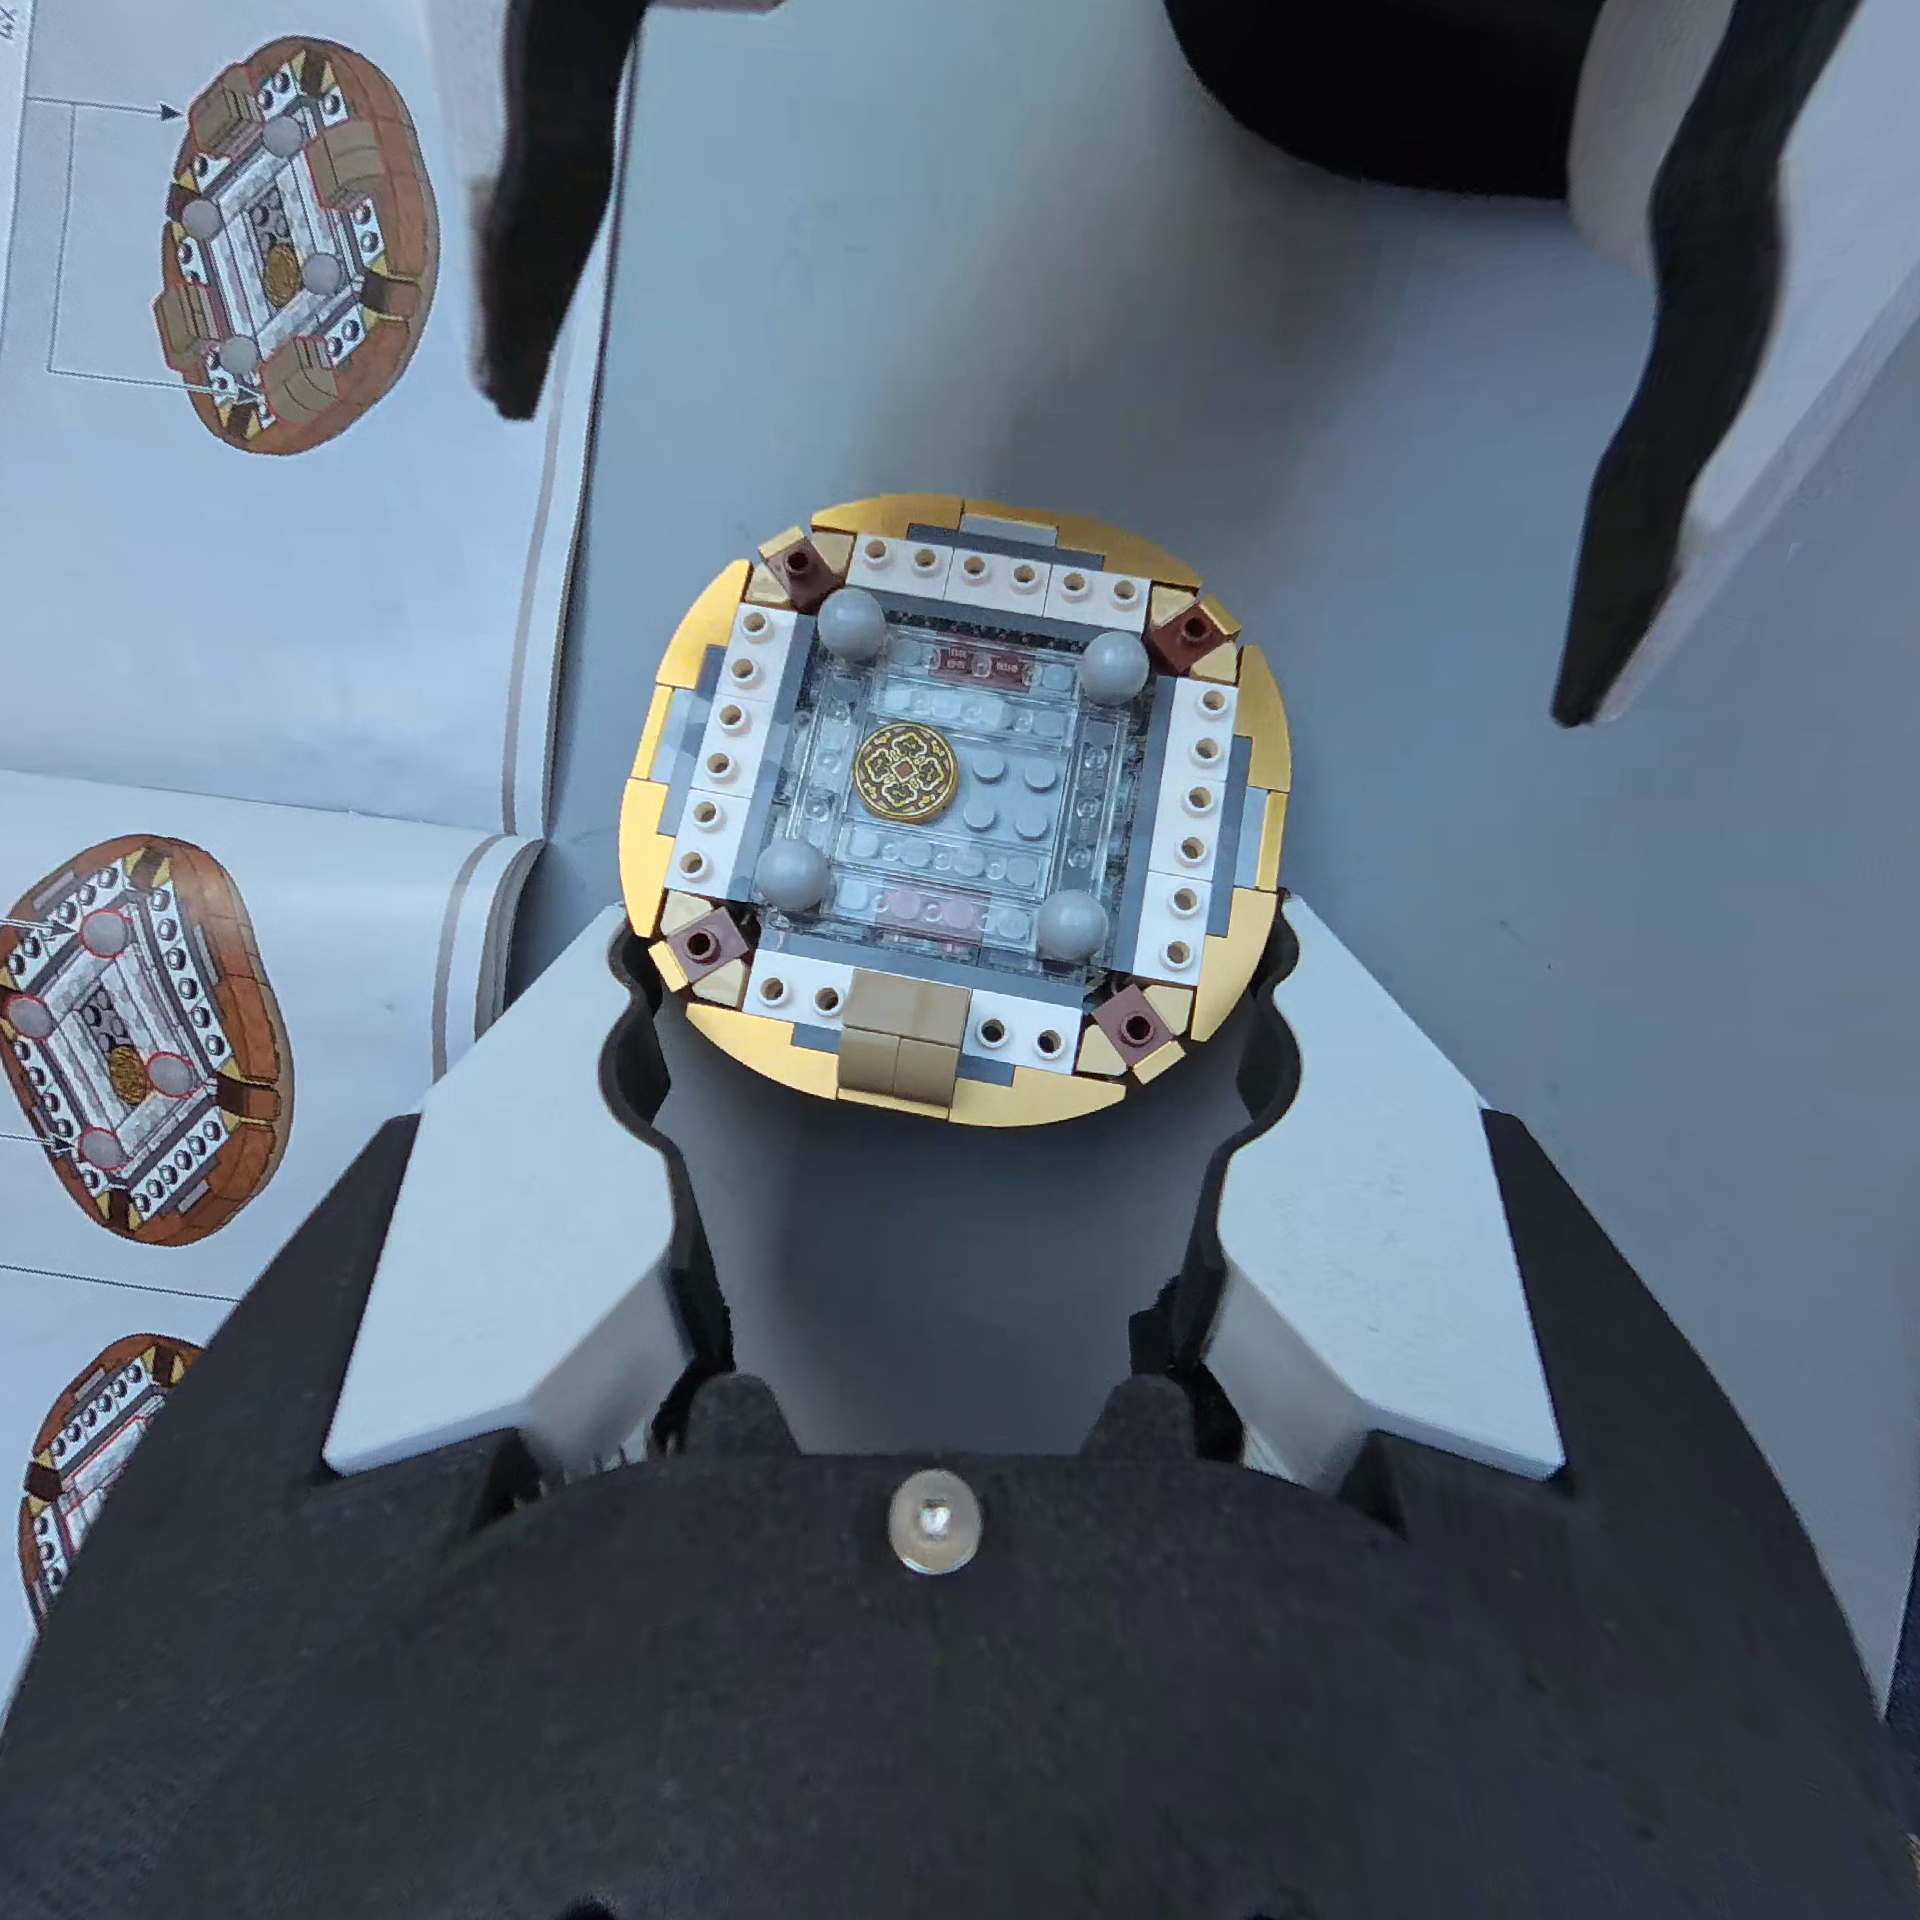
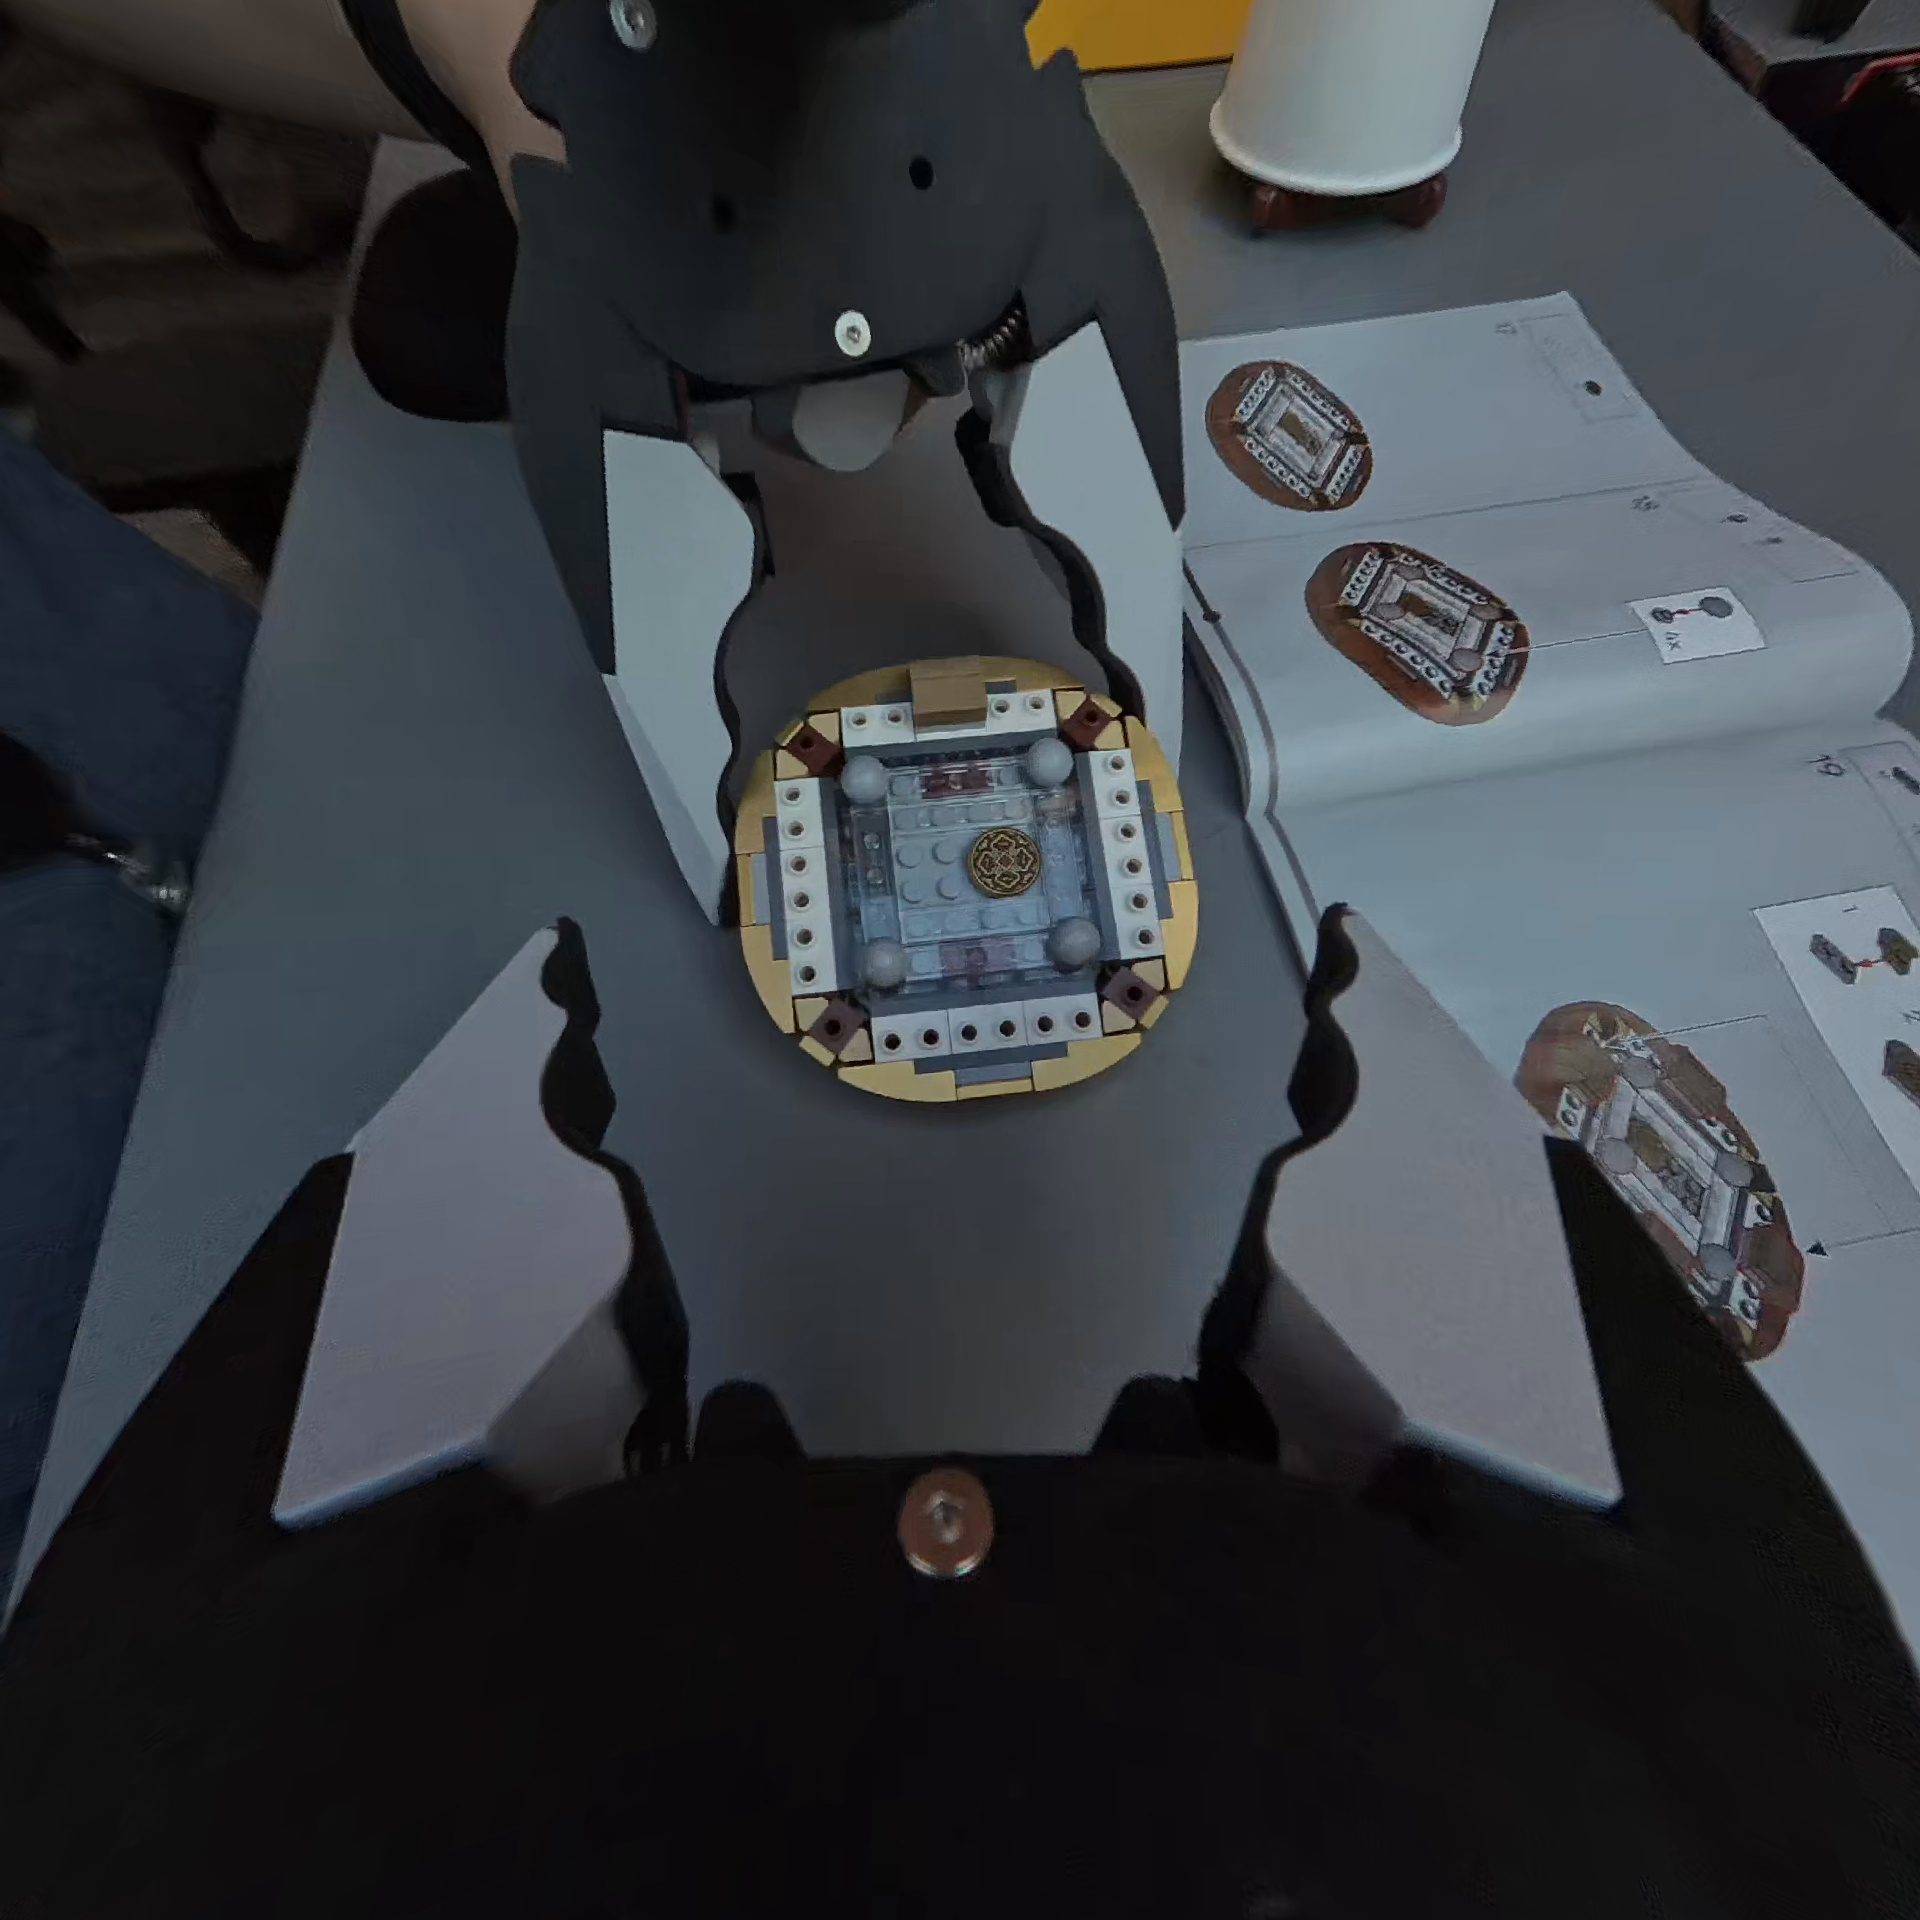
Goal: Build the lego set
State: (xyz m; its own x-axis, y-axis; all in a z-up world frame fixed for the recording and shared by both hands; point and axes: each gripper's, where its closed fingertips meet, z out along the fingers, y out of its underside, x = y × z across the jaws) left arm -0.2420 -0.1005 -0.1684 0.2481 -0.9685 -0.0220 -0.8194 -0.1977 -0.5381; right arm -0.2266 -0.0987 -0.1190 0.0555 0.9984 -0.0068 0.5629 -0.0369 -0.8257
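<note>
Left wrist view gives me the lego model (image 1: 956,810) lying flat on the grey worktop (image 1: 1403,935), studs up. It is a rounded gold-rimmed disc, close to round, so I cannot pick out a clear long axis. What sets its direction is the tan stepped piece (image 1: 902,1049) on one edge, and that edge faces my left claw (image 1: 956,971). A gold patterned round tile (image 1: 905,770) sits off-centre on the clear middle plates, on the instruction booklet (image 1: 260,623) side, and four grey balls (image 1: 852,623) mark the inner corners.

My left claw is spread wide, and its tips bracket the near edge of the model. The left fingertip (image 1: 634,961) is at the gold rim and the other tip is just beside the opposite rim. I cannot tell from this view whether either one presses on it. From the right wrist view, the left claw (image 2: 914,790) reaches in from the far side with the model (image 2: 966,883) between its fingers.

My right claw (image 2: 951,940) is wide open as well and holds nothing. Its fingertips (image 2: 1335,940) sit short of the model, apart from it, with bare worktop (image 2: 416,831) between them. The tan stepped piece (image 2: 945,698) points away from this claw. The open booklet (image 2: 1558,779) lies on the worktop beside the model, and a white cylinder (image 2: 1351,94) on a dark base stands well beyond it.
</note>
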